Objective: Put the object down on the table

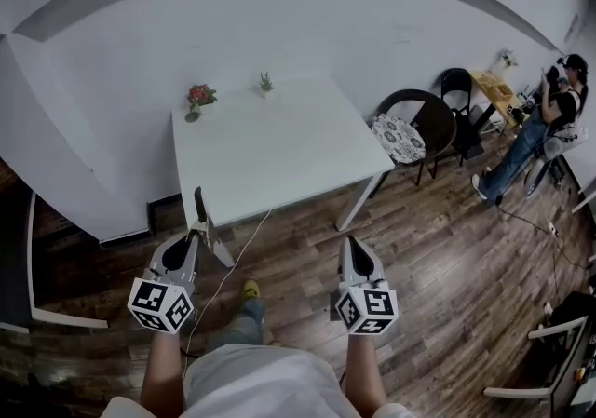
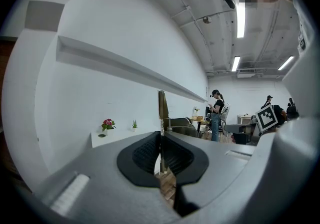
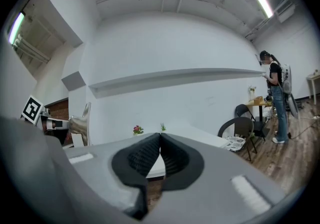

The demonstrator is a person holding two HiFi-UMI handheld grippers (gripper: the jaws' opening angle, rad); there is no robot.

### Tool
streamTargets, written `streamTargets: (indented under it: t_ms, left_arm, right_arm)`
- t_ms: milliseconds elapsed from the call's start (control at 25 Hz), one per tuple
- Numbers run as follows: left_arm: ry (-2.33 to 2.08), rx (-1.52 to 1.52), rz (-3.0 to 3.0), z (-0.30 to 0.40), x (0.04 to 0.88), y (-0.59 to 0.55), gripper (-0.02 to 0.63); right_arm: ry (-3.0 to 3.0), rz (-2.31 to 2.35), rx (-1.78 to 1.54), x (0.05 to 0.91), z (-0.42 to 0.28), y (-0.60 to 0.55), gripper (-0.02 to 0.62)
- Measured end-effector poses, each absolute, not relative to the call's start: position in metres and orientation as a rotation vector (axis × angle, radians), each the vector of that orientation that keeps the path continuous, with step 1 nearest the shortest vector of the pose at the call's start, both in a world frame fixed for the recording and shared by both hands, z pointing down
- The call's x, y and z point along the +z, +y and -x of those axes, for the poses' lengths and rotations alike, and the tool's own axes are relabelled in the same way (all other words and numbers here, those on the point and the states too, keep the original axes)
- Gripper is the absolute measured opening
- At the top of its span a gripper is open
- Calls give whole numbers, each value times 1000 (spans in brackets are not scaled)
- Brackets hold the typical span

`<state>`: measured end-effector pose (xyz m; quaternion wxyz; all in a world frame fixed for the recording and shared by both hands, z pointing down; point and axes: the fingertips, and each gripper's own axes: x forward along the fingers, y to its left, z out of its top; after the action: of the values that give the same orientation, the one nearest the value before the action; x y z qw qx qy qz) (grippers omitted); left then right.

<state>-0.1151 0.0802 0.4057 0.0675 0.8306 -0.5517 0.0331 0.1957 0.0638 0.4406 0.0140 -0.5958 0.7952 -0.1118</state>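
Left gripper [image 2: 161, 138] has its dark ribbed pads pressed together on the object [image 2: 163, 106], a thin flat strip with a metal collar low down, which stands upright out of the jaw tips. Seen from the head view, this object reaches forward from the gripper and its far end overlaps the table's near left corner, but it rests on nothing and is held in the air, off the table [image 1: 279, 151]. Right gripper [image 3: 160, 138] has its jaws closed against each other with nothing between them, and it is held level with the left one, well apart from it. Each gripper carries its marker cube at the rear, just ahead of the person's bare forearms. Below them lies a dark wood floor [image 1: 438, 249], with a thin white cable [image 1: 228, 267] running from the table's near edge toward the person's yellow shoe [image 1: 250, 289]. On the white table, only the far edge is occupied: a pot of red flowers [image 1: 198, 96] at the far left corner and a small green plant [image 1: 266, 83] further along the same edge. Beside the table's right edge stands a black chair [image 1: 430, 111] with a patterned cushion [image 1: 399, 139], and beyond it another person [image 1: 549, 123] stands by a small yellow table.
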Motion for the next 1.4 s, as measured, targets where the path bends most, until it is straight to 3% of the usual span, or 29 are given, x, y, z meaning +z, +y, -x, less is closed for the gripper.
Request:
streamTargets:
  t_ms: [1400]
  left_arm:
    - [-1499, 100, -2497, 185, 437, -199, 9]
  right_arm:
    - [2450, 1949, -357, 431, -115, -195, 3]
